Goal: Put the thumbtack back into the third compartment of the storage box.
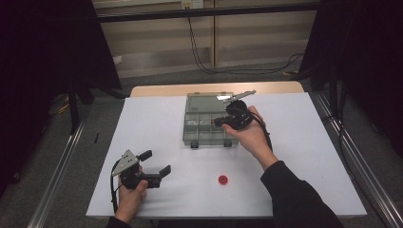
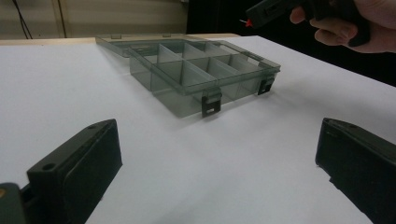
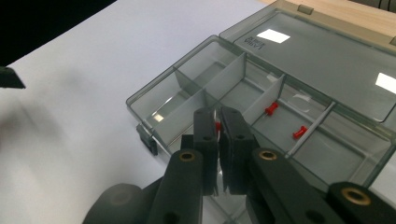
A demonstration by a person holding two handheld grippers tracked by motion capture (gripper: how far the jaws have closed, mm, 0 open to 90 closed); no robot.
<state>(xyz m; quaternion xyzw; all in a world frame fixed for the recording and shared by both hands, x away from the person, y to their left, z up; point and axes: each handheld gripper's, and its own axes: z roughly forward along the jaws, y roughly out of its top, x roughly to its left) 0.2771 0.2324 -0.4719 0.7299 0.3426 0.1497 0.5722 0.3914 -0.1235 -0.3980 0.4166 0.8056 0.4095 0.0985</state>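
Smoky plastic box (image 3: 196,79) holds two red pins (image 3: 270,110); right claw (image 3: 218,127) pinches a third, left claw (image 2: 219,158) spread.

A white-topped table (image 1: 157,123) with a bare wooden strip along its far edge; on it, right of centre toward the far side, an open smoke-grey compartment box (image 1: 202,132), lid laid back; near the front edge, a small red ring (image 1: 223,179) alone.

Glossy smoke-clear plastic organizer box (image 3: 299,60); matt white table cover (image 1: 157,123).
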